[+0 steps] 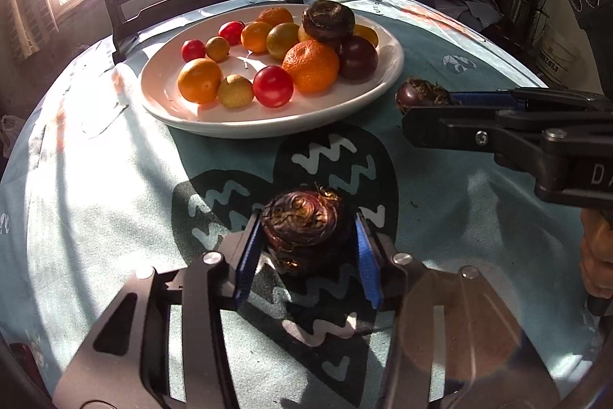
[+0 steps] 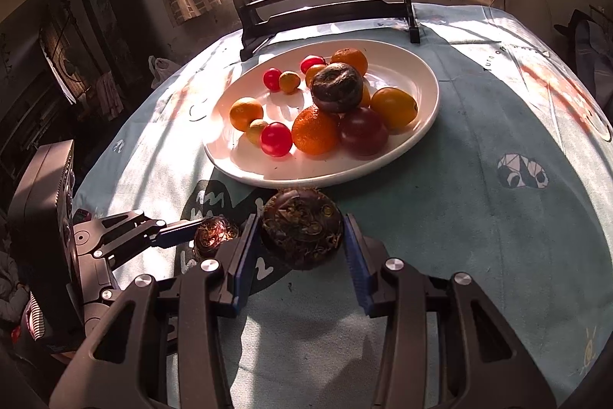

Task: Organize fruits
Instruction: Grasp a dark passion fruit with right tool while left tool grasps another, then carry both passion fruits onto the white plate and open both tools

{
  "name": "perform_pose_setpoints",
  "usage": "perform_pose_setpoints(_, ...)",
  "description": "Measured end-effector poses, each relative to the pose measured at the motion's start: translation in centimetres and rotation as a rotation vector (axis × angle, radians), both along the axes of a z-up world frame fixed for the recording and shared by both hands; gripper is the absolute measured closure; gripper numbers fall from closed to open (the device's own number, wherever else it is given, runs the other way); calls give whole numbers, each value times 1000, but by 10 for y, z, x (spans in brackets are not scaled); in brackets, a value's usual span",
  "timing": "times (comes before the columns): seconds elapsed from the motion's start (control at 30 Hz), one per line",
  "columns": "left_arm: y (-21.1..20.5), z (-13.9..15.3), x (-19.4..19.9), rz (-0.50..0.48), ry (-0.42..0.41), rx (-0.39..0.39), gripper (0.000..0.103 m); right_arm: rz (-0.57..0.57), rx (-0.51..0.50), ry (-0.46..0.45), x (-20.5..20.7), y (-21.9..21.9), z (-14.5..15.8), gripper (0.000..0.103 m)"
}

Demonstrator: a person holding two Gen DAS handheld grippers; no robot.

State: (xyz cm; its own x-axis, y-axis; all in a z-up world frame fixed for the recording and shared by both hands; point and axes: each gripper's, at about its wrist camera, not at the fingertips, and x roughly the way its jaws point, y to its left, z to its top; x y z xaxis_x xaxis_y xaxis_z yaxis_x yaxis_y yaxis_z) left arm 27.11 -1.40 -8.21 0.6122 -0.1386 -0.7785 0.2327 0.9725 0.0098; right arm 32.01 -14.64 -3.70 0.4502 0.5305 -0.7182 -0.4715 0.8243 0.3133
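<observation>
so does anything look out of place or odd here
Two dark water chestnuts are off the plate: one sits between the left gripper pads on the tablecloth, the other is held in the right gripper. On the plate, one chestnut is perched atop other fruit.

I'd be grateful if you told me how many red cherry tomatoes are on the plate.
3. One sits at the front of the white plate, two toward its back left. More may hide behind the piled fruit.

2 dark, husky water chestnuts (image 1: 306, 225) (image 2: 302, 232) sit on the table (image 1: 95, 179) before a white plate (image 1: 184, 121) piled with oranges (image 1: 311, 66), tomatoes (image 1: 272, 86) and more.
</observation>
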Motion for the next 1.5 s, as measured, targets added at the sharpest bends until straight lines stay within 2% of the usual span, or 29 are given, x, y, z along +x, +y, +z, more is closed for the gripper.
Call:
perform_pose_setpoints(0.17,7,4,-3,21,6,-44,57,24,-6,-5,-6,6,-3,59)
perform_pose_setpoints(0.33,19,18,-21,56,-34,-105,57,70,36,-19,-24,12,0,59)
perform_pose_setpoints(0.47,28,43,-23,84,-106,-153,57,55,59,-122,-31,15,20,59)
perform_pose_setpoints(0.6,36,75,4,110,-161,-186,57,-32,128,-211,-13,7,46,59)
perform_pose_setpoints(0.7,38,88,33,133,-184,-187,58,-92,151,-245,10,5,55,59)
perform_pose_setpoints(0.8,37,85,68,149,-167,-173,58,-135,157,-248,30,3,56,59)
perform_pose_setpoints(1.0,35,62,123,170,-107,-112,57,-174,148,-225,61,-1,44,59)
perform_pose_setpoints(1.07,35,57,132,189,-104,-83,52,-174,143,-218,70,-1,41,59)
perform_pose_setpoints(1.13,38,60,133,235,-139,-37,18,-170,139,-215,76,0,39,59)
perform_pose_setpoints(1.2,44,67,128,275,-174,-13,14,-160,128,-219,82,4,39,59)
perform_pose_setpoints(1.27,52,73,125,309,-167,-3,12,-149,107,-219,88,10,37,59)
perform_pose_setpoints(1.5,86,95,94,400,-201,-40,8,-87,42,-192,107,42,26,59)
